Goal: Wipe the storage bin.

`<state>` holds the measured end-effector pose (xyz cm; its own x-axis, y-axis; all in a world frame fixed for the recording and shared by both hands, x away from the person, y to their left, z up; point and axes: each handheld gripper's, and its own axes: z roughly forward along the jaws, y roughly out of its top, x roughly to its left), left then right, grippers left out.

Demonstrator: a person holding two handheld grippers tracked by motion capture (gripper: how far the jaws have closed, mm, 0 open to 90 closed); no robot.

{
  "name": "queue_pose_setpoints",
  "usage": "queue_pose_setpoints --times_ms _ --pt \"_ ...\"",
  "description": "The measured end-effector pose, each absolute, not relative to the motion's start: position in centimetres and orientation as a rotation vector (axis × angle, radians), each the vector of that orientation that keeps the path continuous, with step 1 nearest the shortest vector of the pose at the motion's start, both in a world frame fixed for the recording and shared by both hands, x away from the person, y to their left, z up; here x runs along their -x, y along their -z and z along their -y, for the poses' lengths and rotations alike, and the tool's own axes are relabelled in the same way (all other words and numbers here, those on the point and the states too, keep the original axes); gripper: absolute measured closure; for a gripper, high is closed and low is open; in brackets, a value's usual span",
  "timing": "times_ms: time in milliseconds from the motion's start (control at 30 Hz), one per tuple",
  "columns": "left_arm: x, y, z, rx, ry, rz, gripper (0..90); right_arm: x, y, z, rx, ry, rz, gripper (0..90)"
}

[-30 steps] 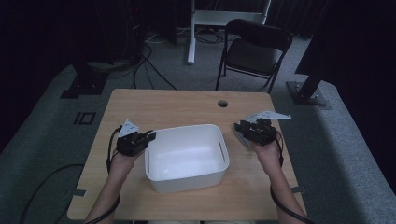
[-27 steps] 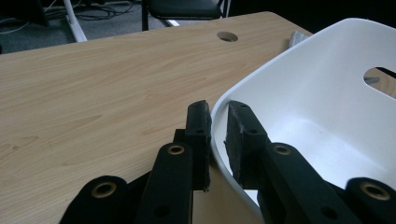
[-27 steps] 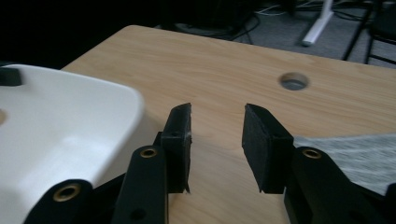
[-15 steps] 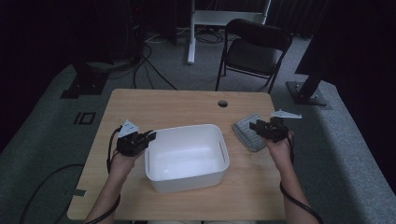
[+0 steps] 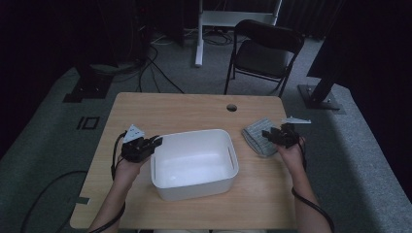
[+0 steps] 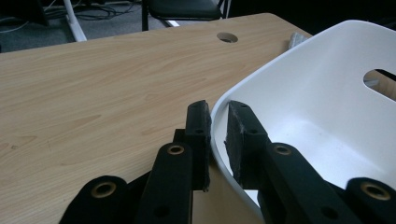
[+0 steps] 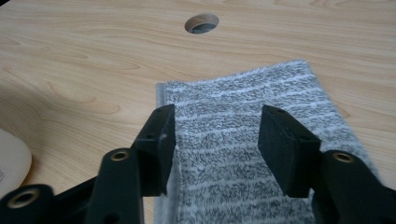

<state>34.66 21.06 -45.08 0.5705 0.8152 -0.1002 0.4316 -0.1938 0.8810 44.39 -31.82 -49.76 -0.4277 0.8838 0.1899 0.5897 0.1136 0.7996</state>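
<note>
A white plastic bin (image 5: 194, 135) stands in the middle of the wooden table (image 5: 170, 109). My left gripper (image 5: 156, 141) is at the bin's left rim. In the left gripper view the bin (image 6: 317, 84) has its rim pinched between the jaws of that gripper (image 6: 217, 126), one outside and one inside. A folded grey striped towel (image 5: 253, 136) lies flat to the right of the bin. My right gripper (image 5: 268, 134) hovers low over the towel's right part, open. The right gripper view shows the towel (image 7: 243, 93) lying under the spread jaws of the gripper (image 7: 217, 135).
A round cable hole (image 5: 231, 107) sits in the table behind the towel. A black folding chair (image 5: 265, 48) and a white stand leg (image 5: 199, 34) are on the floor beyond the far edge. Bare wood lies behind and in front of the bin.
My right gripper has drawn back to the right, off the folded towel, which now lies uncovered on the table. The left gripper and the bin have stayed put.
</note>
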Motion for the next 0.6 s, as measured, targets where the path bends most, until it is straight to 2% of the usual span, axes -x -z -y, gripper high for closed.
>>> queue_pose_setpoints --times_ms 367,600 --pt "-34.7 45.1 -21.1 -1.817 -0.485 -1.019 78.9 -45.7 50.8 32.1 -1.434 -1.19 -2.077 29.3" --pt "-34.7 45.1 -21.1 -1.816 -0.485 -1.021 79.0 -46.1 51.6 32.3 -1.45 -1.173 -2.072 27.7"
